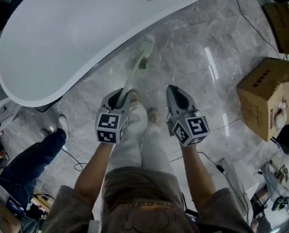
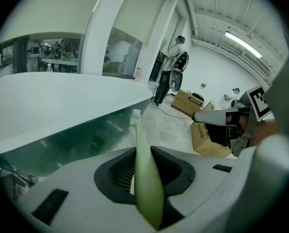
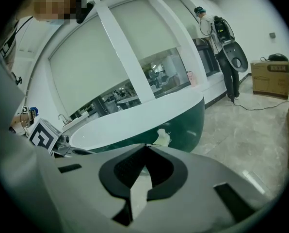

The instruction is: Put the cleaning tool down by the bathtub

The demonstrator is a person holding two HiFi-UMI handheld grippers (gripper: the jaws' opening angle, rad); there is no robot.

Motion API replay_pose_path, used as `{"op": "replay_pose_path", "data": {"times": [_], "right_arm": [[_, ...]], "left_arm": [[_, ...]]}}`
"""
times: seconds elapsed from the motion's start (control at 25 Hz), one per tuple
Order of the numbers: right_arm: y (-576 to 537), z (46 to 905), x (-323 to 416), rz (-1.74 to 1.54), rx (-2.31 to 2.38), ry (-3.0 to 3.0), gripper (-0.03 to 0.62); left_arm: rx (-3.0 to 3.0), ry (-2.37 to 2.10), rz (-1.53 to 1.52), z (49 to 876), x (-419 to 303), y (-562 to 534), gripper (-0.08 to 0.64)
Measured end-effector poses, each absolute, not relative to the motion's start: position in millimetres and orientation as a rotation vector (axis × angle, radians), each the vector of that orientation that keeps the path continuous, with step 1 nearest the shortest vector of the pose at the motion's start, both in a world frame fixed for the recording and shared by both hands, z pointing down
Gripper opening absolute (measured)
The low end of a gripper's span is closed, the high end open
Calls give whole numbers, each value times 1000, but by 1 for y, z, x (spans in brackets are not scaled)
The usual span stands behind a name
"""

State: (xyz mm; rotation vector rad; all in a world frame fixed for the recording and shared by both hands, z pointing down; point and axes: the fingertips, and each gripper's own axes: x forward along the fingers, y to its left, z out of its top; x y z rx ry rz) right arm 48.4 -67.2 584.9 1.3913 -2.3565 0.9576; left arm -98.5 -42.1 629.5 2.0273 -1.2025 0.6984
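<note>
Cleaning tool (image 1: 135, 74): pale green long-handled brush, white bristle head. Its handle is clamped between the jaws of the left gripper (image 1: 119, 98), which stand part-way closed on it. The shaft runs forward and away from the person, and the bristle end lies at the outer edge of the bathtub (image 1: 62, 38); contact with the tub cannot be told.

Right gripper (image 3: 145, 148): beside the left one, tips together, nothing between them.

Head view only: the tool's whole length, both grippers side by side above the grey marble floor (image 1: 193, 57), cardboard box (image 1: 263, 98) to the right.

Left gripper view only: the pads pressing on the handle.

Right gripper view only: the tub's dark green outer wall, the bristle head just beyond the closed tips.
</note>
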Motion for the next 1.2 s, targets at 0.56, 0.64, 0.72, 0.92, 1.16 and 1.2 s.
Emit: {"op": "replay_pose_path", "data": {"times": [0.56, 0.64, 0.72, 0.92, 1.16, 1.2], "right_arm": [[-73, 631, 49, 993, 1377, -2330, 0], [-72, 633, 50, 999, 1380, -2327, 0], [-71, 633, 50, 997, 1376, -2326, 0], [-72, 634, 51, 1007, 1384, -2327, 0], [-73, 636, 57, 1021, 1397, -2314, 0], [-72, 637, 57, 1025, 1400, -2311, 0]], "left_arm": [[1951, -1190, 725, 700, -91, -50, 100], [1928, -1182, 735, 711, -90, -48, 100], [1903, -1176, 740, 722, -89, -49, 100], [1835, -1163, 761, 754, -87, -55, 100], [1755, -1160, 813, 795, -83, -64, 100], [1740, -1161, 817, 801, -82, -66, 100]]}}
